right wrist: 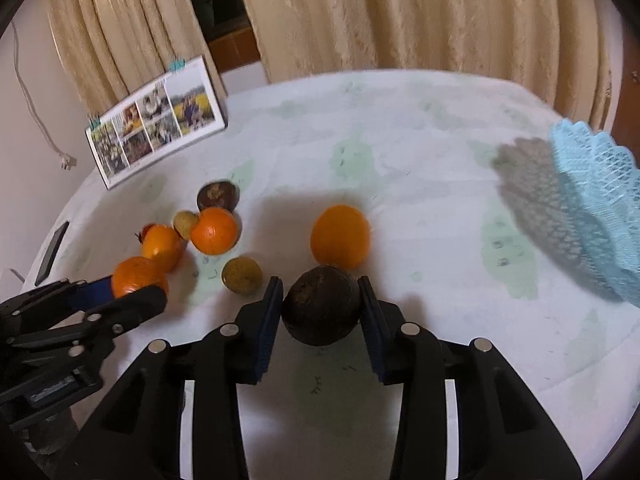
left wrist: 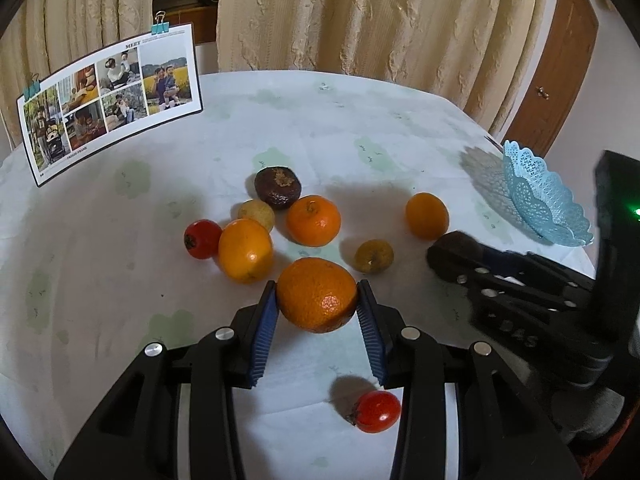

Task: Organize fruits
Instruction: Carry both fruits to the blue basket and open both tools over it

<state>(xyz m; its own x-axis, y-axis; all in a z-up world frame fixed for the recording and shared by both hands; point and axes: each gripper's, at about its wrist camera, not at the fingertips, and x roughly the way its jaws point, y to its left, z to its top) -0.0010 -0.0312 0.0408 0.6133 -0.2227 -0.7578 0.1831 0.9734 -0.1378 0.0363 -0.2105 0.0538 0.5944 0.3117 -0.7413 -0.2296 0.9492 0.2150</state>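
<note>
The left claw (left wrist: 317, 300) tilts steeply down toward the bench (left wrist: 360, 128), its blue pads pressed to both sides of an orange (left wrist: 316, 294); jaws narrow, closed on the fruit. The right claw (right wrist: 320, 308) slopes down alike, its pads clamped on a dark round fruit (right wrist: 322, 304); the two claws lie side by side, near each other.

Just beyond the left claw sit a second orange (left wrist: 245, 250), a third (left wrist: 313, 220), a red tomato (left wrist: 202, 239), two small yellowish fruits (left wrist: 374, 256), and a dark brown fruit (left wrist: 278, 185); another tomato (left wrist: 378, 411) lies under the left claw's right finger. A lone orange (right wrist: 340, 236) rests just ahead of the right claw.

Far right of both claws a blue lace basket (right wrist: 600, 208) stands tilted near the bench edge; open cloth lies between it and the right claw. Far left ahead, a photo card (left wrist: 112, 100) stands upright; curtains (left wrist: 360, 12) hang behind the far edge.
</note>
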